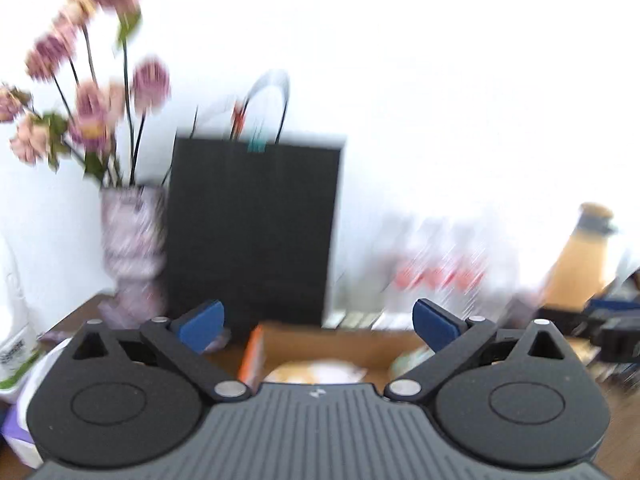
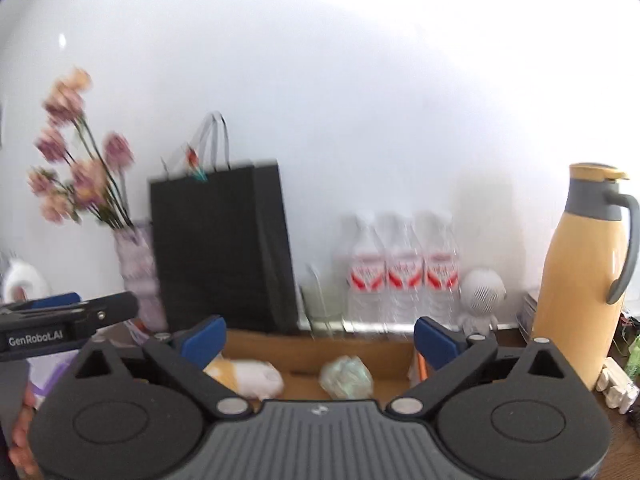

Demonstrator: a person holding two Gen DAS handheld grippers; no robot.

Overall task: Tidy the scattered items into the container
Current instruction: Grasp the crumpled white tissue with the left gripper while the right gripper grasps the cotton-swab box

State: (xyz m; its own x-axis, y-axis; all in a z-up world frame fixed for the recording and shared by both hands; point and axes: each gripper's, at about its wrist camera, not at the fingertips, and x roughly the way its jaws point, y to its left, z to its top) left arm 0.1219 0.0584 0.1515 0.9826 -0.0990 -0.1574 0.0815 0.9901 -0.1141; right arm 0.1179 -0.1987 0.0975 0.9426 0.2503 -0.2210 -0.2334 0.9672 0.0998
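A brown cardboard box (image 2: 320, 346) stands open on the wooden table, below and just ahead of both grippers. Inside it lie a yellow-and-white soft item (image 2: 250, 376), a crumpled pale green item (image 2: 346, 376) and something orange (image 2: 420, 366) at the right wall. My right gripper (image 2: 320, 338) is open, with nothing between its blue pads. My left gripper (image 1: 319, 324) is open too and holds nothing. It hangs over the box (image 1: 332, 340), where the yellow-and-white item (image 1: 316, 372) shows. In the right wrist view the left gripper (image 2: 96, 306) appears side-on at the left edge.
Against the white wall stand a black paper bag (image 2: 220, 252), a vase of pink flowers (image 2: 136, 268), three water bottles (image 2: 400, 272), a white figurine (image 2: 480, 296) and a yellow thermos jug (image 2: 580, 280). Small white items (image 2: 616, 388) lie at the table's right.
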